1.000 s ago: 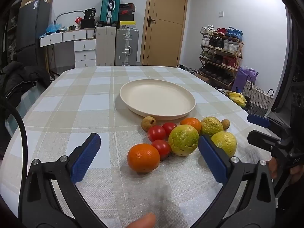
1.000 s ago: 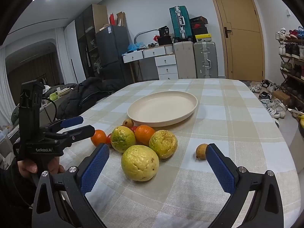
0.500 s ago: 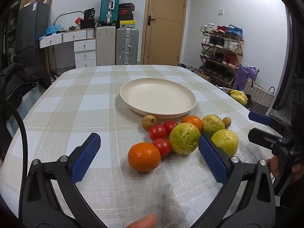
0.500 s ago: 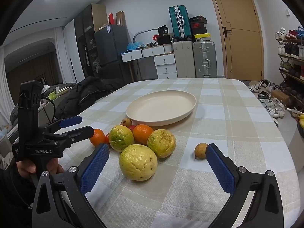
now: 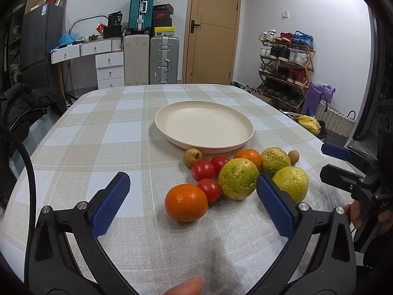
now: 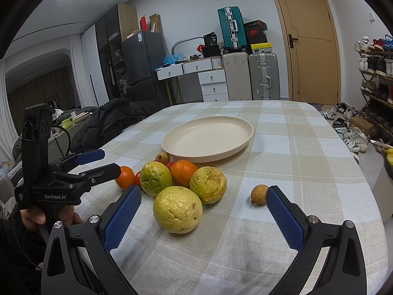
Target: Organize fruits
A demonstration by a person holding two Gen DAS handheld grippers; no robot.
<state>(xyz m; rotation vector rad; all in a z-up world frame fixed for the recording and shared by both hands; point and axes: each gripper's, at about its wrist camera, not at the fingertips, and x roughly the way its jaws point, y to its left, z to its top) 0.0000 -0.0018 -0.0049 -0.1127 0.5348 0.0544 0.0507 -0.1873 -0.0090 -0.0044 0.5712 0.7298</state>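
Fruits (image 5: 237, 174) clustered on table ahead of both tongs; left gripper (image 5: 192, 202) and right gripper (image 6: 203, 215) held apart, nothing clamped.

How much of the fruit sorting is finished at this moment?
Nothing is done: the plate holds no fruit. Nothing is in hand: the left tongs and right tongs are open, empty. Left: the oranges, tomatoes, guavas and small brown fruits all lie on the tablecloth.
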